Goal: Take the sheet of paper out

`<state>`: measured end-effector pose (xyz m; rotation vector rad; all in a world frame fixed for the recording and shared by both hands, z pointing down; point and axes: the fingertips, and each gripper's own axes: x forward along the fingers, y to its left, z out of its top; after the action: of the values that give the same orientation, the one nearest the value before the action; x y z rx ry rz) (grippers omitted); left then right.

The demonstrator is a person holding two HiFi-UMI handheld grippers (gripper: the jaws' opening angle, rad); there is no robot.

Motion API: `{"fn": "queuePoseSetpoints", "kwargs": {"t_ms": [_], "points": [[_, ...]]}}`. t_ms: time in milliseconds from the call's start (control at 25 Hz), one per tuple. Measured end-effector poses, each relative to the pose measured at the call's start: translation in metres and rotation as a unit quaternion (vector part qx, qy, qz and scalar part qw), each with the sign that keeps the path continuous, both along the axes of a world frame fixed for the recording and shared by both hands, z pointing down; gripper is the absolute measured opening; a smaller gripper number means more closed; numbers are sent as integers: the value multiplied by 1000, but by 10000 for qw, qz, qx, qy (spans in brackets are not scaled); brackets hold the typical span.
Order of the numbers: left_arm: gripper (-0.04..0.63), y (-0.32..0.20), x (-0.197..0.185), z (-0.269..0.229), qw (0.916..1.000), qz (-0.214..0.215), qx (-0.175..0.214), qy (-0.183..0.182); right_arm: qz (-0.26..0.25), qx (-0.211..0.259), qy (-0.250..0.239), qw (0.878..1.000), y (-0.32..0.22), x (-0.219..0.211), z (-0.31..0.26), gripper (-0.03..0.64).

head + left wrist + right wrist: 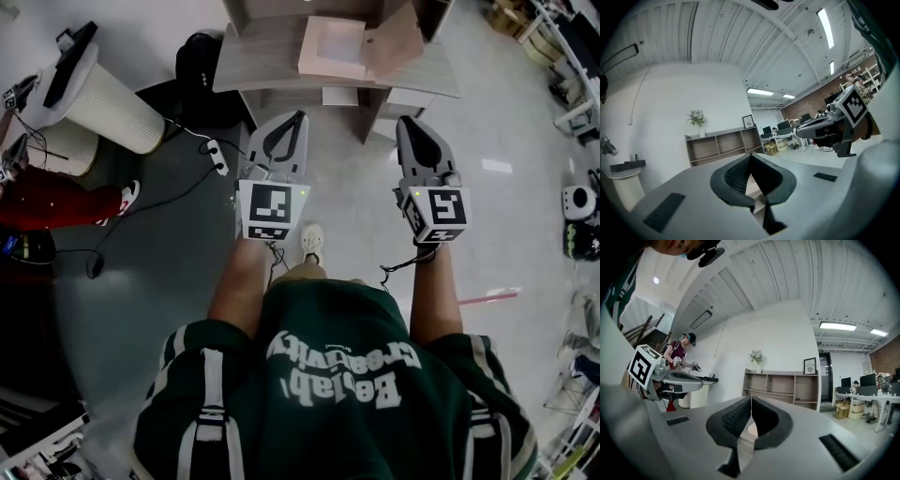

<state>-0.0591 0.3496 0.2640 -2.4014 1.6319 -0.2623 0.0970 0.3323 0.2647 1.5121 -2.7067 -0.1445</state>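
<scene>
Head view: left gripper [298, 118] and right gripper [404, 122] are held out level, side by side over the floor [356, 202], both pointing at the counter [272, 66]. Both tips sit short of its front edge and touch nothing. Pink box [307, 54] is on the counter with its lid [394, 42] flipped open to the right. Pale rectangle inside looks like the paper [336, 42], lying flat in the box; can't tell more from up here. Box is ahead of the grippers, roughly between their two lines

Left gripper view: fingers [736, 177] are pressed together at the tips, nothing between them. Past them is a shelf [722, 146] against the white wall, with a vase [697, 119] of flowers and a frame [748, 121] on top. Right gripper shows at the right side

Right gripper view: fingers [735, 419] are pressed together too, empty. Shelf is ahead, left gripper at the left, a person [679, 350] in a maroon top behind it
</scene>
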Motion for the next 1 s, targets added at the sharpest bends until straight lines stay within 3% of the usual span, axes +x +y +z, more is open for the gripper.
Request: {"fn": "queuePoseSetpoints", "kwargs": {"t_ms": [400,600,1000], "points": [[18,-137,-40,-11,9989,469,68,-29,187,-55,-354,9992,-129,-47,-18,35],[18,-168,-36,-11,9954,918,167,-198,285,-88,-313,9991,-163,-54,-12,35],[18,-216,-41,-4,9945,1026,92,-188,293,-252,-243,9990,-209,-61,9,35]]}}
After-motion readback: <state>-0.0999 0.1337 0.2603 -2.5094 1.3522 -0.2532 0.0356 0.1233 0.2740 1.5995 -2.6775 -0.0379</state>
